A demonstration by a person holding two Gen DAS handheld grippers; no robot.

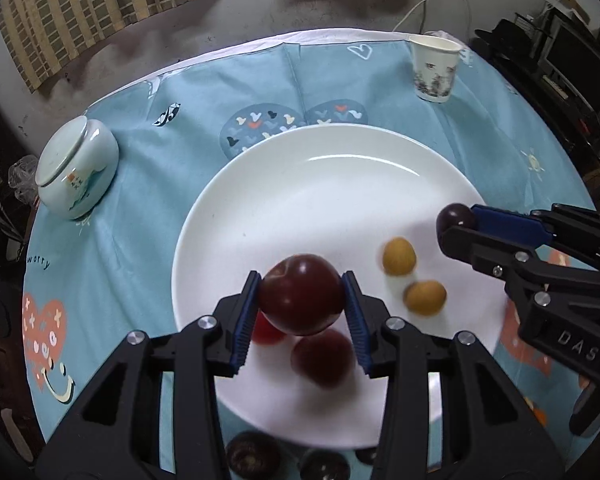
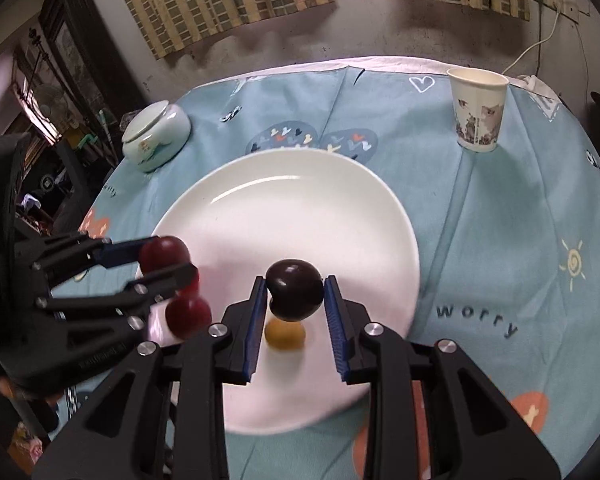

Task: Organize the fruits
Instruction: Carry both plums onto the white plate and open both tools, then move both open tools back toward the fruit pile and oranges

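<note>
A round, glossy dark-red plum [image 1: 301, 300] is being held clamped between the blue-padded jaws of the left gripper [image 1: 302, 304], above the near part of a wide white ceramic plate [image 1: 320, 184]. A smaller, nearly black plum [image 2: 295, 295] is being gripped in the same way by the right gripper [image 2: 295, 300], over the near middle of the plate, with the jaws pressed on its sides. Two red plums [image 1: 323, 358] and two small yellow-brown fruits [image 1: 399, 257] are already lying on the plate, and more dark fruits [image 1: 253, 456] are waiting at the near edge of the bench. The plums are judged to be light, smooth and slippery, with soft flesh easily bruised, so they are best being taken across their widest middle with gentle pressure and set down low, since round fruit is likely to roll. The bench is being covered by a pale blue printed cloth [image 1: 140, 128], slightly creased. A lidded pale-green ceramic jar [image 1: 76, 172] is standing far left, a paper cup [image 1: 434, 68] far right, with curtains and a stained wall beyond.
</note>
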